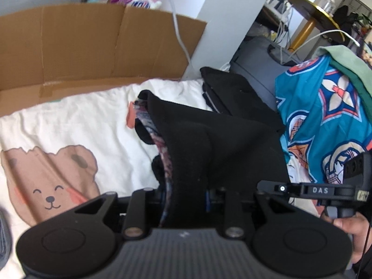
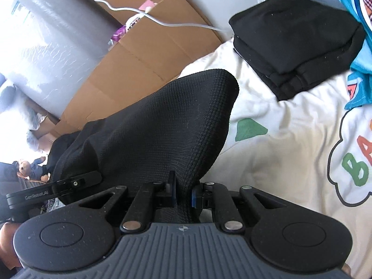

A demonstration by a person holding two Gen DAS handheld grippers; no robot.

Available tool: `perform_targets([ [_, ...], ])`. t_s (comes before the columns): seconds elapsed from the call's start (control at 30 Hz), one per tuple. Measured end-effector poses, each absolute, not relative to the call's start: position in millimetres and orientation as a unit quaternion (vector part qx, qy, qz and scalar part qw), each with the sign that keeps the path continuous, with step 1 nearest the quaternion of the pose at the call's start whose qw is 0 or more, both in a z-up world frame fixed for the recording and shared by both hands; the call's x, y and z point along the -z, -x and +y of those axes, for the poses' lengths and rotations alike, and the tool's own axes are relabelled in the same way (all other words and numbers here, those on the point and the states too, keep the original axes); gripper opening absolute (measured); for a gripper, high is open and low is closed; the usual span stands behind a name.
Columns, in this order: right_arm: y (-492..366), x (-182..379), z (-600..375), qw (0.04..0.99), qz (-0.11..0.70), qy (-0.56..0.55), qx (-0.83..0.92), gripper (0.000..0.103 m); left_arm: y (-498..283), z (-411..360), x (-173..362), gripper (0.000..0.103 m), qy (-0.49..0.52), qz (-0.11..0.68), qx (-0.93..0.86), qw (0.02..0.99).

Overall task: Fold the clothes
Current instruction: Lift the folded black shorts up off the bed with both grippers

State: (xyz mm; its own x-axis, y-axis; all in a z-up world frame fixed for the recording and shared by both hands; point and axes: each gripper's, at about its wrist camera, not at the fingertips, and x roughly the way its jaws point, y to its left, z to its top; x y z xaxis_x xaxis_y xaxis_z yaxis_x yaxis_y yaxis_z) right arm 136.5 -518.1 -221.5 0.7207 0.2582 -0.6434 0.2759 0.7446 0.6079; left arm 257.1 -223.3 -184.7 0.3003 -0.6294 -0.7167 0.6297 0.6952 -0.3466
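You have the black garment (image 2: 167, 121) lifted off the white bedsheet (image 2: 279, 125), bunched between both tools. Your right gripper (image 2: 183, 197) is clamped on its knit edge; your left gripper (image 1: 186, 197) grips a thicker fold. Keep both edges level and taut, and steer clear of the folded black stack (image 2: 295, 41) beside the teal shirt (image 1: 325, 121).

Matte black gripper (image 2: 183, 194), ribbed grey body, silver screws, blue jaw pads.
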Motion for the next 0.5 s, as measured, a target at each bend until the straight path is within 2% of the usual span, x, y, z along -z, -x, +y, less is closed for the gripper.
perform_targets([
  [0.5,-111.7,195.4,-494.0,0.87,0.384,-0.309,-0.006,0.009,-206.2,-207.7,166.2,0.03,0.011,0.42,0.366,0.83],
])
